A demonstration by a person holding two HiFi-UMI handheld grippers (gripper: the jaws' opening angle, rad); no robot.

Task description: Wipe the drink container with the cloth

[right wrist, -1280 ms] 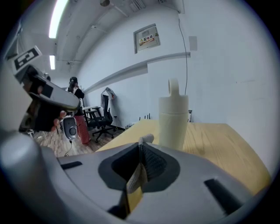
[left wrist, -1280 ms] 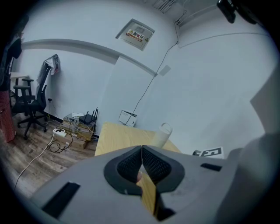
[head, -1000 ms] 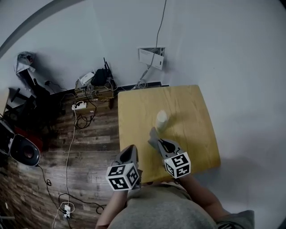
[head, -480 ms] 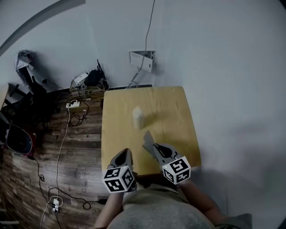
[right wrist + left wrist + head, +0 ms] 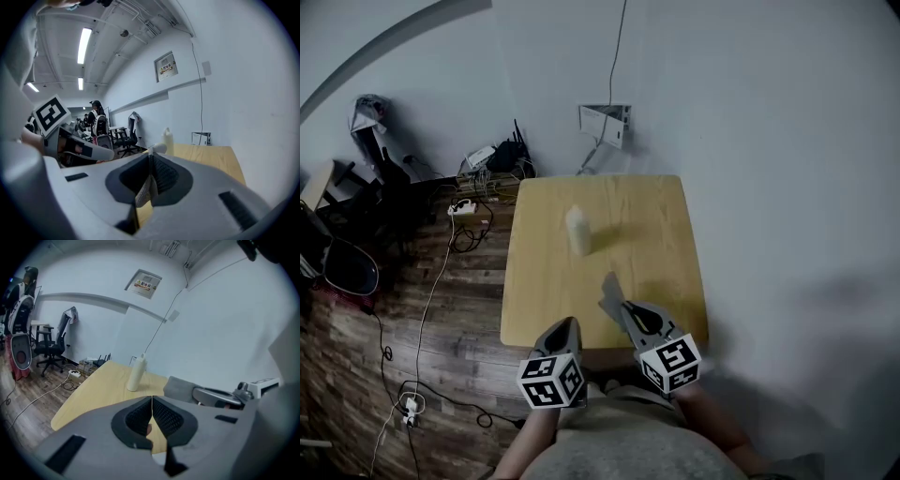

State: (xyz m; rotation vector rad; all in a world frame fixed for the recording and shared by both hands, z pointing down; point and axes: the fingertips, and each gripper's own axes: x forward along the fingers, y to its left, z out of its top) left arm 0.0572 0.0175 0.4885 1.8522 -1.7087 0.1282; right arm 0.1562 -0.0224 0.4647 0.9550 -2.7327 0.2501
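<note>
Drink container [image 5: 577, 230] sits slightly farther off than 0.5 s ago, upright on the table [image 5: 661, 234]. Right gripper [image 5: 623, 307] clenched on cloth [image 5: 609, 292]; left gripper [image 5: 566, 325] pinched together, empty. Approach step, likely: next, reach cloth forward to container.

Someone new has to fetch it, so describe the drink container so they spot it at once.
Find the light wooden table beside the white wall. On its far left part stands a bottle with a narrow top. Unlike the grey cloth by the near edge, it is whitish, upright and untouched.
</note>
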